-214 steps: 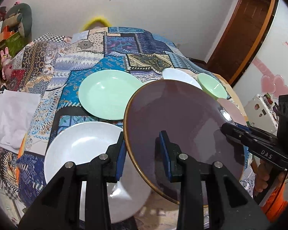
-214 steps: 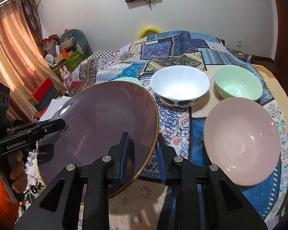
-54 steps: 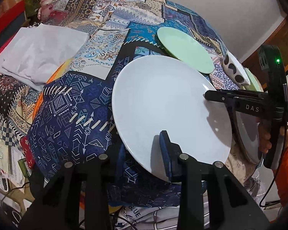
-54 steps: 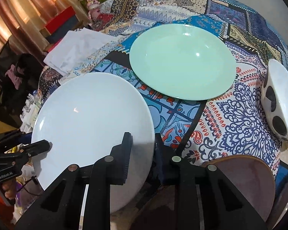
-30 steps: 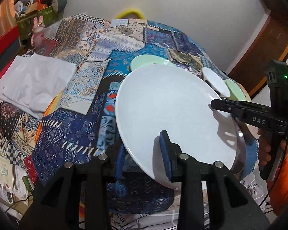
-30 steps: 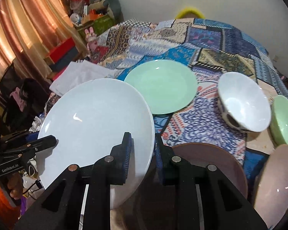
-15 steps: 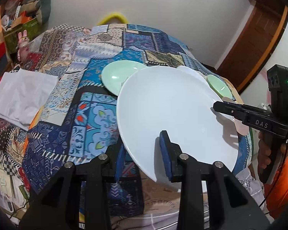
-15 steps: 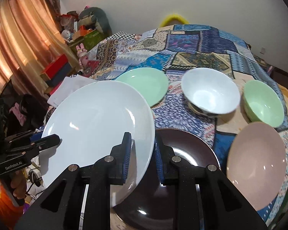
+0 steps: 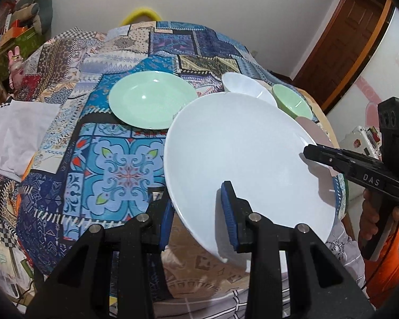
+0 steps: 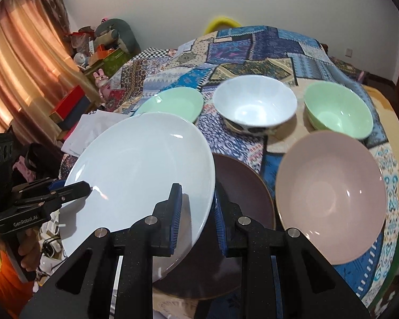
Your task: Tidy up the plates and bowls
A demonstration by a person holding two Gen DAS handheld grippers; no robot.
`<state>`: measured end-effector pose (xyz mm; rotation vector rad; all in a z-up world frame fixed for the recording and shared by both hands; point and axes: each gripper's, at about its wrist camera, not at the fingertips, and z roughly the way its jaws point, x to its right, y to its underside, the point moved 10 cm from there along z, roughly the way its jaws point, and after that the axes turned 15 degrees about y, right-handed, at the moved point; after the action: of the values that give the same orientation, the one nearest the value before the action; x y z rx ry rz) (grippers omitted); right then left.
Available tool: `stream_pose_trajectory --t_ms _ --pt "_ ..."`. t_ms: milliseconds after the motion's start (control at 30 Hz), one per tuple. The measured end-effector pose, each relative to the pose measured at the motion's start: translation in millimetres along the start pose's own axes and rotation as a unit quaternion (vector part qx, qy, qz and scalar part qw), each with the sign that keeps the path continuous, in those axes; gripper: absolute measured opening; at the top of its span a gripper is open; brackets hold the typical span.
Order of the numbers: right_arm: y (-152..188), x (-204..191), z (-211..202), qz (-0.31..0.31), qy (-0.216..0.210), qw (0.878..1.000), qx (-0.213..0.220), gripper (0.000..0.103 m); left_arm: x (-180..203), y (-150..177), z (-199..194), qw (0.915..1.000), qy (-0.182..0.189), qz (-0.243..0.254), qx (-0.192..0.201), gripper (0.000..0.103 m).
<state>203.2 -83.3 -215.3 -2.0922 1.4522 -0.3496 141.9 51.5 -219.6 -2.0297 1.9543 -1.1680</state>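
1. Patchwork cloth (image 9: 125, 159) in blues and tans covered the round table we worked at, with white walls, a wooden door and orange curtains around the room.
2. We held the white plate (image 9: 242, 154) off the cloth, tilted, partly over the dark brown plate (image 10: 242, 186) that lay flat.
3. Our left gripper (image 9: 196, 212) was nearly closed, its blue pads pinching the white plate's near rim; our right gripper (image 10: 196, 212) pinched the opposite rim the same way.
4. We judged the white plate stiff, glossy and breakable, likely slick between the pads, so two rim grips on opposite sides suited it best.
5. Beyond the dark brown plate sat the green plate (image 9: 151, 99), the white bowl (image 10: 255, 106) and the green bowl (image 10: 337, 109); the pink bowl (image 10: 329, 196) lay just beside it.
6. Folded white cloth (image 9: 16, 133) rested at the table's far-left edge from the dark brown plate.
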Motion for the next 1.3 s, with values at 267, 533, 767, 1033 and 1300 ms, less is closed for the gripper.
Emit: stream_pose_trajectory --t_ms 267,533,767,1033,1300 --pt "20 21 11 0.026 -0.003 0.999 -0.023 0.021 5 10 28 0.9994 0.001 0.000 -0.034 0.034" --pt "34 33 23 0.044 -0.002 0.998 -0.044 0.022 6 19 51 0.9981 -0.002 0.001 -0.061 0.034" --pt "43 39 28 0.054 0.000 0.997 -0.057 0.022 7 22 63 0.9970 -0.008 0.011 -0.076 0.034" --pt "47 44 26 0.064 -0.003 0.996 -0.058 0.022 7 22 74 0.9961 -0.010 0.011 -0.087 0.035" --pt "45 47 25 0.072 -0.003 0.996 -0.057 0.022 2 21 85 0.9953 -0.010 0.004 -0.097 0.035"
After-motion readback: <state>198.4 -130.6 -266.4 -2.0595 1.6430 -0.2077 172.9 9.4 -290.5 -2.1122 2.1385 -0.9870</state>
